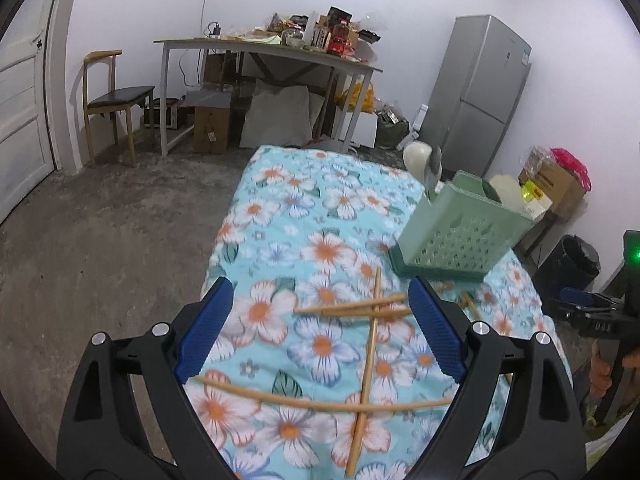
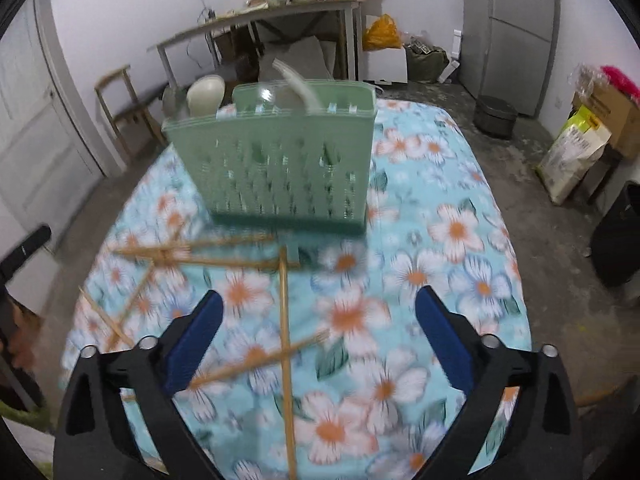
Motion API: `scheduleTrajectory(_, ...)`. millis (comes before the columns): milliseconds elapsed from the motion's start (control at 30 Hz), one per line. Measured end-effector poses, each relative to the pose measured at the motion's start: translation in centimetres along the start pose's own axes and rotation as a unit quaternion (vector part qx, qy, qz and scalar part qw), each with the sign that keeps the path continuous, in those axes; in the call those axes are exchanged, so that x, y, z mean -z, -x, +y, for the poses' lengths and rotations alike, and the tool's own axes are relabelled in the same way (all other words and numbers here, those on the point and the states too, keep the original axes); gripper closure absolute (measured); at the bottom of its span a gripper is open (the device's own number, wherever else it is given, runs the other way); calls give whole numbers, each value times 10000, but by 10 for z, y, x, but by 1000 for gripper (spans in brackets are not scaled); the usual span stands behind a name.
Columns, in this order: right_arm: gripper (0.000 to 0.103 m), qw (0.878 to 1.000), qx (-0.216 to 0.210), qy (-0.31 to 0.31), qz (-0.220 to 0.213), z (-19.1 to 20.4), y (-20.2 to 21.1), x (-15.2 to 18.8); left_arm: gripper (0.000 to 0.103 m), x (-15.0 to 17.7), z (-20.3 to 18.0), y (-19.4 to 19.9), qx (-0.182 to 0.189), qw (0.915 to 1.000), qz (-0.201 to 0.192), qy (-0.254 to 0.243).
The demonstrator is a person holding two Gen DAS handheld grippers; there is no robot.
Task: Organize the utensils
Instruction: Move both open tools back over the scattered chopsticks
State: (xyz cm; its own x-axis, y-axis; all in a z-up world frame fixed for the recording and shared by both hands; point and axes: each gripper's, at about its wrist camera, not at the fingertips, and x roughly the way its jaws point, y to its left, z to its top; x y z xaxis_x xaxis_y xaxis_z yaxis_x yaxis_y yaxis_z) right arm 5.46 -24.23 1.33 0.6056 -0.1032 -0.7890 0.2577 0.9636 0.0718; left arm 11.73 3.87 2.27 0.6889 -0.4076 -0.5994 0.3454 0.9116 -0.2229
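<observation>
Both claws, left [image 1: 320, 320] and right [image 2: 318, 332], gape wide over crossed chopsticks [image 1: 370, 344]; green basket [image 2: 280, 160] beyond, blurry.

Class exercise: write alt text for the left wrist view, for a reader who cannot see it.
The open left hand-held gripper hovers over bamboo chopsticks scattered and crossed on a floral tablecloth. A green utensil basket holding spoons stands behind them to the right.

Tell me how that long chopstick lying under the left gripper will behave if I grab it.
The long chopstick looks thin, straight and stiff, so probably light. It lies across another chopstick, so lifting it may nudge that one. Being slender, it might roll on the flowered cloth.
</observation>
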Motion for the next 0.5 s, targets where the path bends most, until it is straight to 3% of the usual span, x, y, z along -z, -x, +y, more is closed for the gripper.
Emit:
scheduleTrajectory(167,6,9996,138,223,-60,10,5,22,18,23,-10,3,53,9992,92,-377)
scheduleTrajectory(300,6,9998,153,133,-54,14,6,27,18,46,-25,0,527,9945,344,-832)
scheduleTrajectory(367,6,9997,230,68,-2,14,3,29,18,59,-38,-2,881,9880,505,-1163)
scheduleTrajectory(500,6,9995,272,-147,118,8,0,33,18,76,-63,-8,1219,9721,693,-1879)
